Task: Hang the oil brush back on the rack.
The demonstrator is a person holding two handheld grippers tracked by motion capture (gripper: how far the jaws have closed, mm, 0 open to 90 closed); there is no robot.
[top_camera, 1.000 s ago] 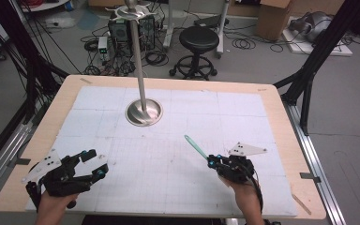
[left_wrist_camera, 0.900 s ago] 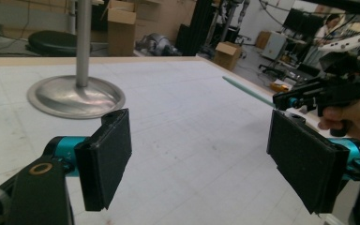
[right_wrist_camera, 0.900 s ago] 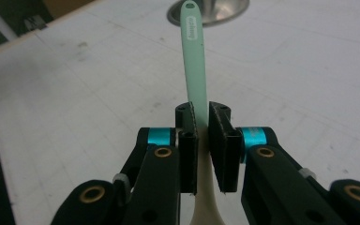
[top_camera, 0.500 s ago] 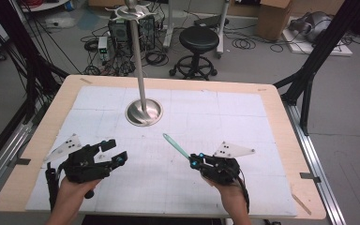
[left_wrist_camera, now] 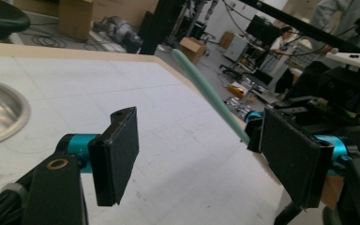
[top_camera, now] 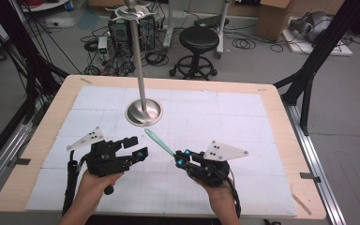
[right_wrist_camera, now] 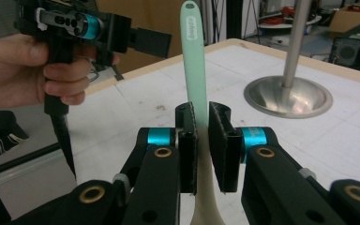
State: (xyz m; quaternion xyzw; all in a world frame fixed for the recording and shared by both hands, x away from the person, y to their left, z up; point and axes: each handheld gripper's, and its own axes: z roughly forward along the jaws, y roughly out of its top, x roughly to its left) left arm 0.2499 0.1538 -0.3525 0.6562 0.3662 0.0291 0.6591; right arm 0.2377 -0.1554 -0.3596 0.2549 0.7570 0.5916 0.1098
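Since a second ago both grippers have moved inward over the bench's near half: right gripper (top_camera: 180, 160) clamps the teal utensil (top_camera: 159, 142) aloft, left gripper (top_camera: 138, 146) faces it wide, probably for a handover.

Faint embossed lettering near the tip of the mint-green handle (right_wrist_camera: 193, 56), too small to read; nothing else legible.

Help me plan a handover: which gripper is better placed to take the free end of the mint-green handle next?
Left. The left gripper is open, empty and beside the mint-green handle; the right gripper is already shut on it.
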